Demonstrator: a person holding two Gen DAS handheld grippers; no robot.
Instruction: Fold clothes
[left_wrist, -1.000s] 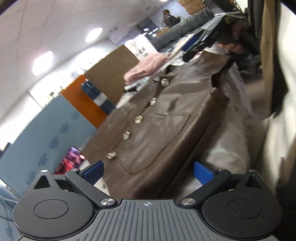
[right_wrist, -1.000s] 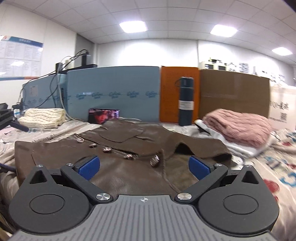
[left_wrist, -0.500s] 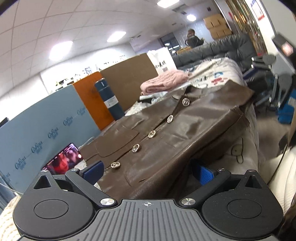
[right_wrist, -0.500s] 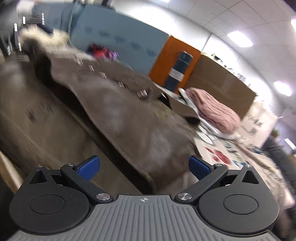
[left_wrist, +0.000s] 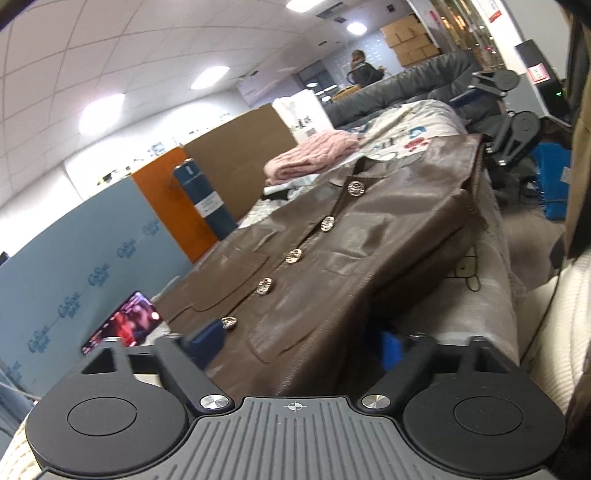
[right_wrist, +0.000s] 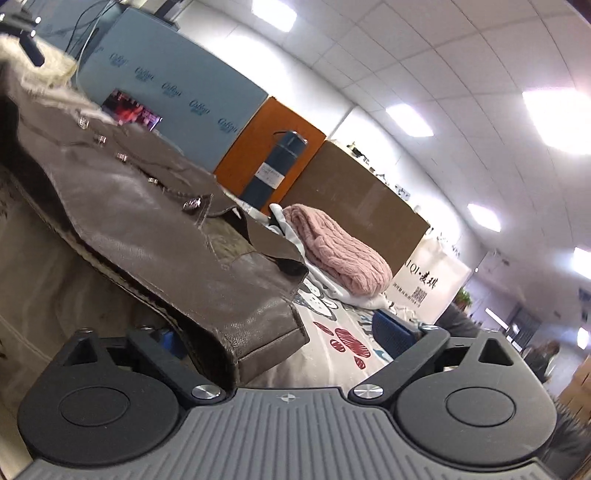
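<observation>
Fingers (left_wrist: 207, 338) wide around brown jacket (left_wrist: 369, 236)

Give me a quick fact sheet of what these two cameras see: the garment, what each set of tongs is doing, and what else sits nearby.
garment: brown leather jacket, buttoned, lying flat on the printed sheet
buttons: five metal ones in a row down the front
left tongs: open, straddling the jacket's hem edge
right tongs: open, straddling a jacket corner
grasp: neither closed on the jacket
nearby: pink knit sweater, blue flask, phone with lit screen
folding: not yet started
</observation>
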